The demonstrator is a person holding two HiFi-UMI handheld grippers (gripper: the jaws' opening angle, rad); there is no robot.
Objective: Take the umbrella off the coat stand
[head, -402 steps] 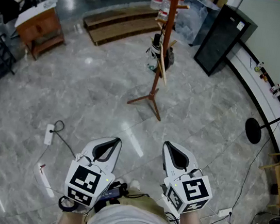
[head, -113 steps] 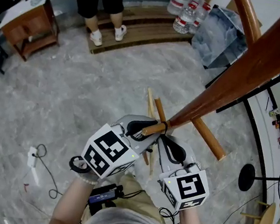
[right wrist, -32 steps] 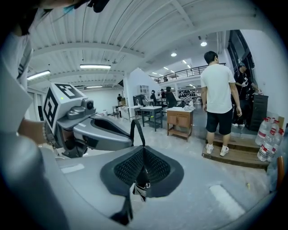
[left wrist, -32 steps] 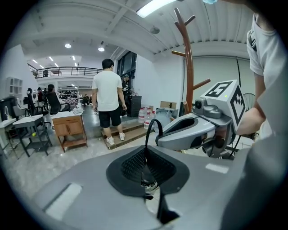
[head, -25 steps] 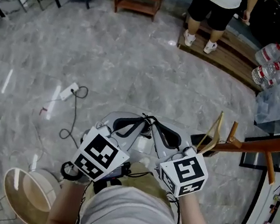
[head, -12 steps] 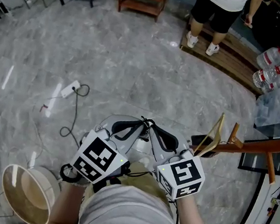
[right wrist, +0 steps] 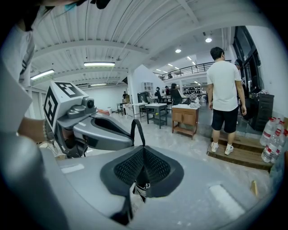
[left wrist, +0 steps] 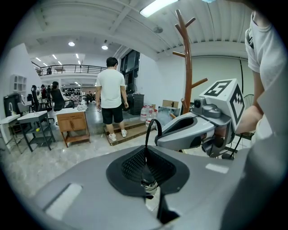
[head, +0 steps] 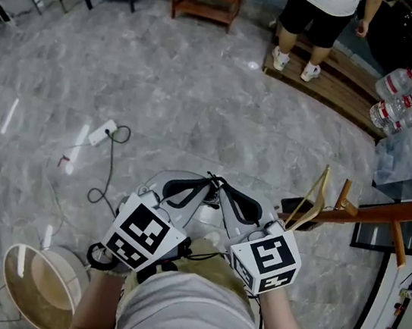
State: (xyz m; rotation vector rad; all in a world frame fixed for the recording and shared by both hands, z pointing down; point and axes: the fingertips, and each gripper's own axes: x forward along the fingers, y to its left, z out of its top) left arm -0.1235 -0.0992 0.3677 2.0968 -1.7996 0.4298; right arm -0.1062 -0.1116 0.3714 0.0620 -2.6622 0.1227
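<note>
bright ceiling lamp [left wrist: 155, 6] at 12 o'clock; glare streaks on floor [head: 80, 141]; gripper views bend, darken at edges.

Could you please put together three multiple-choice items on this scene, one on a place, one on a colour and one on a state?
1. In the head view, where is the coat stand?
A. right side
B. top left corner
C. bottom left corner

2. What colour is the strap?
A. red
B. black
C. yellow

3. How are the left tongs?
A. wide open and empty
B. lying on the floor
C. shut on the strap

Answers: 1 A, its brown pole runs off the right edge. 2 B, the loop shows black in both gripper views. 3 C, the left gripper view shows the pads closed with the strap rising from them.
</note>
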